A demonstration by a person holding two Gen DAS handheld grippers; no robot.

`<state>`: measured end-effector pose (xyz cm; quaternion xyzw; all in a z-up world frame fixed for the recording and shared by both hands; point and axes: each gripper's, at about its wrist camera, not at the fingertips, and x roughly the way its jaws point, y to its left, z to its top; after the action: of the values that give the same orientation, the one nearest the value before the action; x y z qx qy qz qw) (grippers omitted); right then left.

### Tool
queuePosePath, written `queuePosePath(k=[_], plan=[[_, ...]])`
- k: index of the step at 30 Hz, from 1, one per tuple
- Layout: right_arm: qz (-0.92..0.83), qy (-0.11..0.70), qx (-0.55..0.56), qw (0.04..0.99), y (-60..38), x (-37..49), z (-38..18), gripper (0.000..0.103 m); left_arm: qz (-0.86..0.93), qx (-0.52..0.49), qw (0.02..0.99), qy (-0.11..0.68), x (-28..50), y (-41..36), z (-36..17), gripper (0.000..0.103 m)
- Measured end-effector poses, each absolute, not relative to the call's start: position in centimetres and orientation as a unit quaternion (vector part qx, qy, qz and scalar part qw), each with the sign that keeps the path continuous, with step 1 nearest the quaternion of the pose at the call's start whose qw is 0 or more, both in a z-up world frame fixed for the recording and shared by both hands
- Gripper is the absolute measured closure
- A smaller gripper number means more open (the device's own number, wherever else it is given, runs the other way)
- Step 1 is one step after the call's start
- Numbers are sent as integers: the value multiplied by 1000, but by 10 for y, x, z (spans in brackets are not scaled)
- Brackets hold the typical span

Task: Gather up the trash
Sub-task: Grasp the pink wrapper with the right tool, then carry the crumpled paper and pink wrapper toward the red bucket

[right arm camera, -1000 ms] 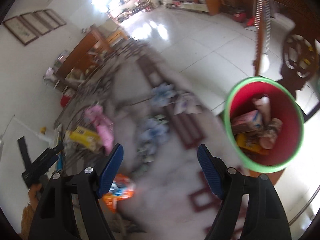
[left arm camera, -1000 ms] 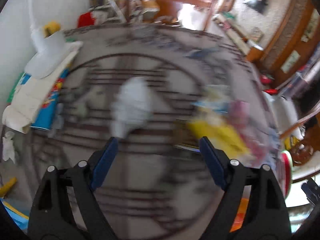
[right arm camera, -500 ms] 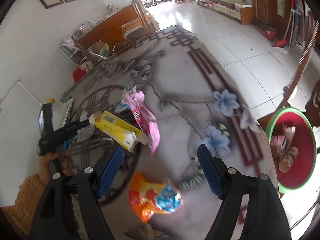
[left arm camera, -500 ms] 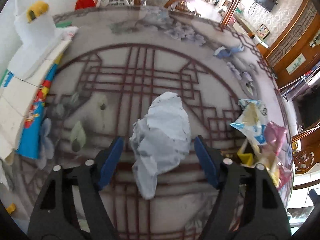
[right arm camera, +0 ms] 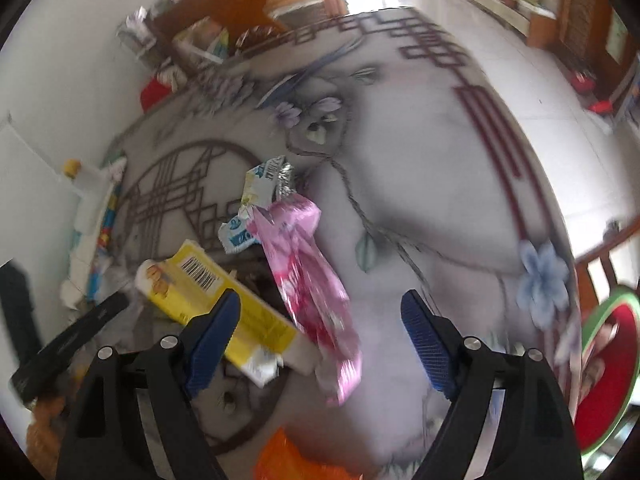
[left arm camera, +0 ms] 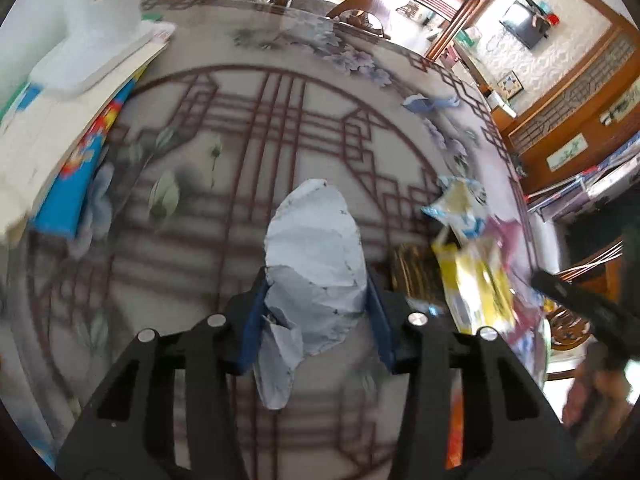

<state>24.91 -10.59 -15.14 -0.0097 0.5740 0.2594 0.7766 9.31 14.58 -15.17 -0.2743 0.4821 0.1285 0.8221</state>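
My left gripper (left arm camera: pixel 314 312) is shut on a crumpled white paper (left arm camera: pixel 316 248) over the patterned round table (left arm camera: pixel 200 160). My right gripper (right arm camera: pixel 320 328) is open and empty, its blue fingers either side of a pink wrapper (right arm camera: pixel 308 276) lying on the table. A yellow carton (right arm camera: pixel 224 300) lies just left of it, by the left finger. A blue and white wrapper (right arm camera: pixel 256 200) lies behind the pink one. An orange packet (right arm camera: pixel 288 456) shows at the bottom edge. The yellow carton (left arm camera: pixel 476 284) and pink wrapper (left arm camera: pixel 508 232) also show in the left wrist view.
A red bin with a green rim (right arm camera: pixel 604 376) holding trash stands below the table's right edge. Books and a white bottle with a yellow cap (left arm camera: pixel 100 20) lie at the table's left side. A blue scrap (left arm camera: pixel 428 102) lies at the far edge. A wooden chair stands behind.
My left gripper has closed on the crumpled paper, which was loose between its open fingers. My right gripper has moved down and closer to the pink wrapper and yellow carton.
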Motion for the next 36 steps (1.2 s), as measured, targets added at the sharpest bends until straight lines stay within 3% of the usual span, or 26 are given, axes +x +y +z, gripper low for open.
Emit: queuePosePath(k=[4, 5, 7, 8, 9, 24, 36], plan=[[265, 580, -49, 769, -87, 253, -170, 28, 131, -281, 815, 489, 74, 134, -154, 59], [262, 580, -62, 768, -84, 252, -175, 34, 131, -277, 815, 493, 72, 132, -155, 59], [261, 580, -66, 769, -82, 250, -179, 55, 131, -269, 814, 498, 70, 128, -158, 59], [262, 580, -65, 769, -83, 249, -180, 73, 130, -271, 811, 502, 69, 128, -160, 59], [263, 580, -63, 768, -84, 248, -180, 84, 129, -273, 810, 503, 70, 128, -162, 59], [268, 506, 13, 819, -145, 196, -84, 88, 86, -253, 841, 470, 64, 98, -125, 59], [225, 512, 75, 826, -202, 117, -83, 88, 28, -191, 853, 485, 78, 35, -112, 58]])
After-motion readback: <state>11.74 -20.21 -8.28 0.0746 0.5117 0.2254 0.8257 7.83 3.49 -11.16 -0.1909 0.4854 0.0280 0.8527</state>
